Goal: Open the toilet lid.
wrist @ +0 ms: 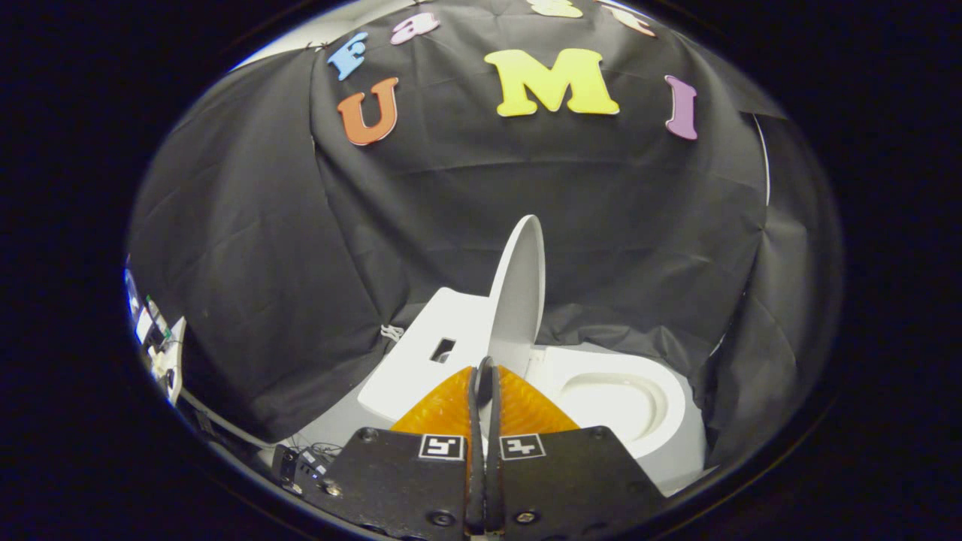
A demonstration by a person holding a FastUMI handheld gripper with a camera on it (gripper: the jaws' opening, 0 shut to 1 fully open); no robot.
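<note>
A white toilet point(669, 443) stands against the black cloth wall. Its lid point(520, 289) is raised nearly upright and I see it almost edge-on, with the inner face turned toward the bowl. To the right of the lid lie the open seat ring point(676, 398) and the bowl point(612, 406). My gripper point(485, 366) is shut, with its fingertips meeting right at the lid's lower edge near the hinge. Nothing shows between the fingers, and I cannot tell whether the tips touch the lid.
A flat white tank top point(421, 368) with a small rectangular hole point(442, 349) lies left of the lid. Some white electronics and cables point(159, 349) sit far to the left. A small dark device point(299, 464) lies on the floor beside my left finger.
</note>
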